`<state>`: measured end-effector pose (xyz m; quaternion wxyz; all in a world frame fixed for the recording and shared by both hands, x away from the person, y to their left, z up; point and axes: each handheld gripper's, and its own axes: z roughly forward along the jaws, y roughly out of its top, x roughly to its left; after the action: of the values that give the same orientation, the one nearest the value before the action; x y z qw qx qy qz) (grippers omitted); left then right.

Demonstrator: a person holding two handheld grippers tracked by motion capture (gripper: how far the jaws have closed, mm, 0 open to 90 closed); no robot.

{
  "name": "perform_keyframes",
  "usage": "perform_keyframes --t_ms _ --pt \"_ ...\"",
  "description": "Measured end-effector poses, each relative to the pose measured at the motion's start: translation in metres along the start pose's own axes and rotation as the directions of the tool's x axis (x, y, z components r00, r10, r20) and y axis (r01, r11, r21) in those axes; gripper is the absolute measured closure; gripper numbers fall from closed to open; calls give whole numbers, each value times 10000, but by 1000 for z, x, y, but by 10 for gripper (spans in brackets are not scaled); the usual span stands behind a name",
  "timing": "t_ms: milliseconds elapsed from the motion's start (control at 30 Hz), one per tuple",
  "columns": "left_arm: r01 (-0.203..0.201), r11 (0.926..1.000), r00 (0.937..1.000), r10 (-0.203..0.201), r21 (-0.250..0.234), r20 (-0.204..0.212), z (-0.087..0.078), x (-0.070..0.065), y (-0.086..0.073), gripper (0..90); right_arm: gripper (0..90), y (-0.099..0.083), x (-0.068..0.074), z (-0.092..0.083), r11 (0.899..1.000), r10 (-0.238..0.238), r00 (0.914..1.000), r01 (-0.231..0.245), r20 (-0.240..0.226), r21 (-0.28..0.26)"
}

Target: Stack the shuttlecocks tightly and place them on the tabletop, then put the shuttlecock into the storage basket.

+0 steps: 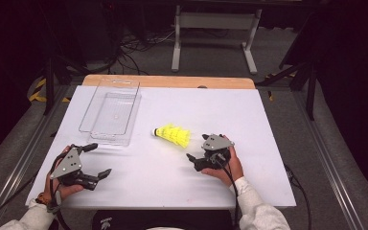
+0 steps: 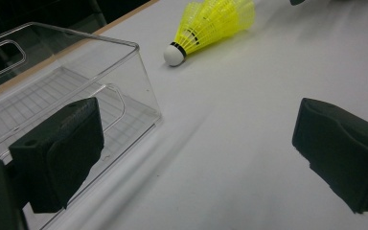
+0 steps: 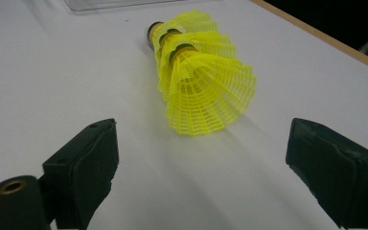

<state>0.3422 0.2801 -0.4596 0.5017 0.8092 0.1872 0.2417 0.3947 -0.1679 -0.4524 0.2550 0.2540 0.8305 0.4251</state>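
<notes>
A nested stack of yellow plastic shuttlecocks [image 1: 173, 134] lies on its side in the middle of the white table [image 1: 249, 120], white cork tip pointing left. My right gripper [image 1: 197, 147] stands open just right of the stack's skirt end, empty. In the right gripper view the shuttlecocks [image 3: 201, 76] lie straight ahead of that open gripper [image 3: 206, 167], apart from it. My left gripper [image 1: 99, 159] rests open near the front left. In the left gripper view this gripper [image 2: 196, 158] is open and empty, and the shuttlecocks [image 2: 211, 24] lie far ahead.
An empty clear plastic box [image 1: 110, 112] sits at the back left, and its near corner [image 2: 139, 86] stands close to my left jaw. The table's wooden far edge [image 1: 172, 80] shows behind it. Cables and a white stand [image 1: 215, 28] are on the floor beyond.
</notes>
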Motion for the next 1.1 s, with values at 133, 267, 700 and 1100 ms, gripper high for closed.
perform_keyframes --t_ms 133,267,700,1100 --pt "26 10000 10000 -26 -13 -46 -1 0 0 47 122 4 2 8 9996 -35 9997 41 -221 275" --pt "63 10000 10000 -63 14 -4 0 0 0 46 122 8 3 16 9992 -47 9990 64 -449 390" --pt "-98 9999 9999 98 67 -74 -1 -2 1 45 143 17 9 34 9945 -228 9962 313 -841 1003" --pt "-47 9999 10000 47 97 -80 -1 -2 0 44 199 23 14 48 9911 -188 9925 345 -1210 1287"
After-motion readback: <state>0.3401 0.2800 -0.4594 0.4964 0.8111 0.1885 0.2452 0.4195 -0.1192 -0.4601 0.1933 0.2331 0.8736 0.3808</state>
